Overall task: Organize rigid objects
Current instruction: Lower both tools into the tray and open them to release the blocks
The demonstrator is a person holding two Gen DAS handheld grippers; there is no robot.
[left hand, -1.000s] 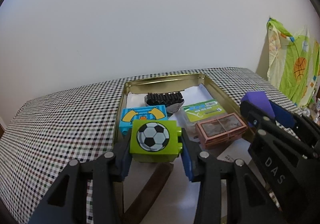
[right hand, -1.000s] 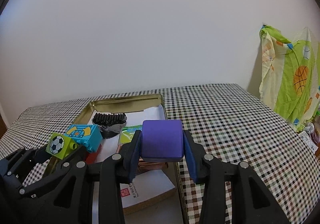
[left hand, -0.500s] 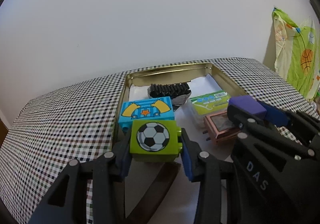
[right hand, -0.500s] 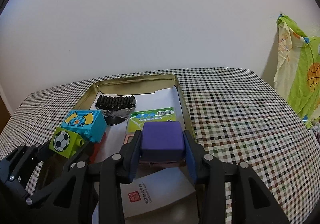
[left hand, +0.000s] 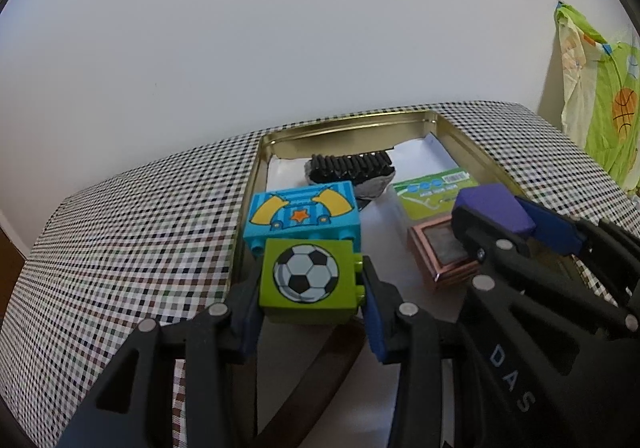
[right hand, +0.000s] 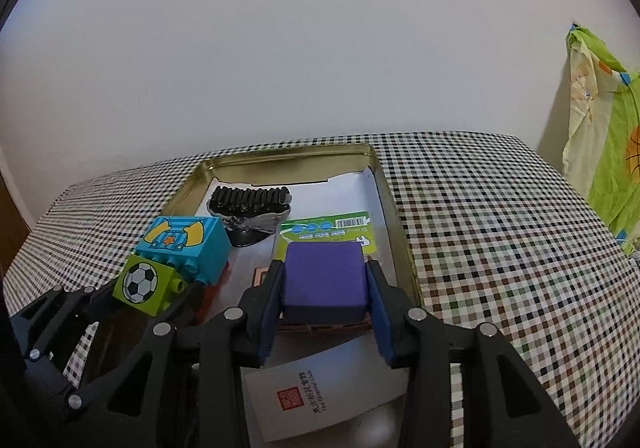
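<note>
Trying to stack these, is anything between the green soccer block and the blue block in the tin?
Nothing visible: the green soccer block, clamped in the left gripper, sits right at the blue block, with no object between them.

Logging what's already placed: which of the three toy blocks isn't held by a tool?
The blue jersey-print block sits free in the tin; the green football block and purple block are each clamped.

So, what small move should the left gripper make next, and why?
Probably lower the green football-print block, clamped in the left gripper, into the gold metal tin: it hangs just in front of the blue shirt-print block already there.
</note>
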